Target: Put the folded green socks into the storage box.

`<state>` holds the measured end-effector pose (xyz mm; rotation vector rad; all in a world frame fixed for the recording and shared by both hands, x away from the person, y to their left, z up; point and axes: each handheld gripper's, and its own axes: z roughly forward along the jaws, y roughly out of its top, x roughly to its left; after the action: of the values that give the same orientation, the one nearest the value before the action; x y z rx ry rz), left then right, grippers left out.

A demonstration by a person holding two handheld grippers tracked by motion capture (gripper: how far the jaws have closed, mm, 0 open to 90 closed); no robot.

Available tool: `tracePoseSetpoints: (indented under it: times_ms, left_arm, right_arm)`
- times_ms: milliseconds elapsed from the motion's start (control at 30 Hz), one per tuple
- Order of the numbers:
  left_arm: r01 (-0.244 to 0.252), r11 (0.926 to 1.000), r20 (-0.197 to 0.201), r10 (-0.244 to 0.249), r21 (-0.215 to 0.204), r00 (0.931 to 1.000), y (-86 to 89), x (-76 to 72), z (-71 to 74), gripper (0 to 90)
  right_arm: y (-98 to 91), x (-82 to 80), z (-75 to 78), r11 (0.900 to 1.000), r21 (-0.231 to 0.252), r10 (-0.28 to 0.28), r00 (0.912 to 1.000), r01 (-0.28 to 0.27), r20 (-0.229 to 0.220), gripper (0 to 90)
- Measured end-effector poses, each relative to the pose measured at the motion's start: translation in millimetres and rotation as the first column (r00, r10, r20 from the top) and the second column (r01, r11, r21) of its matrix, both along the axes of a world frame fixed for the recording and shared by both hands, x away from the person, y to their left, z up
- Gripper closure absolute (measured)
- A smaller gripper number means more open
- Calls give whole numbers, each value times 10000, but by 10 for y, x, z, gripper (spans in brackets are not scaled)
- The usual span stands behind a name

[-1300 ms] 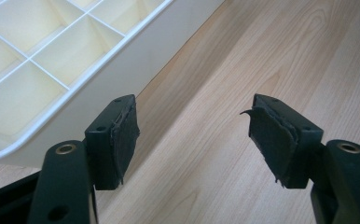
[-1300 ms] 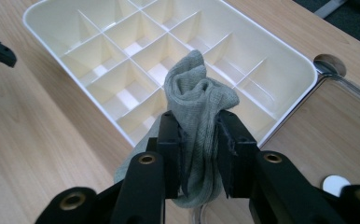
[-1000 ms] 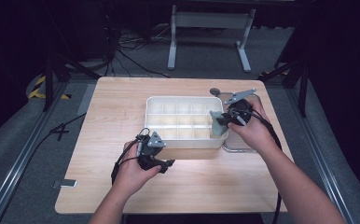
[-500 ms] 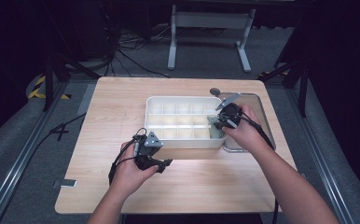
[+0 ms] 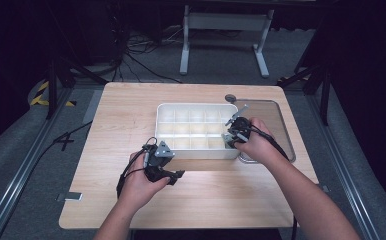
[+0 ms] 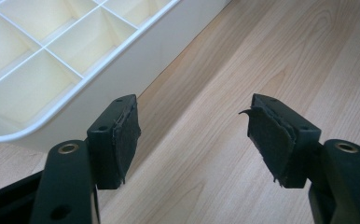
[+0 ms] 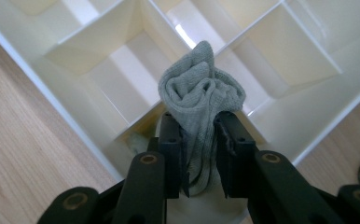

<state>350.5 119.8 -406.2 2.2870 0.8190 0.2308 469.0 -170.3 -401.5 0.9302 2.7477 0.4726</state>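
Grey cloth point(image 7: 200, 93), soft and light, sat bunched and clamped in the right gripper point(image 7: 199, 154) over the tray's point(image 7: 38, 93) corner; the left gripper point(image 6: 201, 140) gaped, holding nothing.

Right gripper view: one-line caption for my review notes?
Right gripper clamps a bunched grey cloth above a compartment at the corner of the white divided tray.

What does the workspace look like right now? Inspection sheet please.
Surface: wooden table, mostly bare.
Job's things: white divided box mid-table; grey cloth bunched over its compartments.
Clutter: clear tray right of the box; small round disc behind it.
Grippers: right gripper shut on the cloth; left gripper open beside the box wall, holding nothing.
Cables: black cable trails from left gripper.
Surroundings: grey floor, cables, metal stand.
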Motion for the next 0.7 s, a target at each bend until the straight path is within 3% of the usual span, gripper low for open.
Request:
tracePoseSetpoints:
  times_ms: [133,233,267,400,567,700]
  left_arm:
    - [-28,10000,14,28,-9,10000,-3,0,-5,344]
    - [-40,10000,-14,40,44,10000,-5,3,-13,344]
    - [-40,10000,-14,40,44,10000,-5,3,-13,344]
    - [28,9999,-19,-28,105,10000,0,1,-13,344]
    - [-89,10000,-54,89,36,9999,6,-13,-27,344]
    - [-87,10000,-74,87,10,9999,32,-6,-24,344]
  right_arm:
    - [27,55,-37,9995,-298,-79,9993,68,-368,738]
    - [85,125,-94,9966,-818,-83,9977,27,-679,739]
    - [85,125,-94,9966,-818,-83,9977,27,-679,739]
    - [91,212,-173,9963,-754,-501,9895,401,-1354,740]
    - [141,283,-191,9924,-1050,-829,9793,642,-1848,738]
    - [170,286,-192,9894,-1238,-991,9771,764,-1882,731]
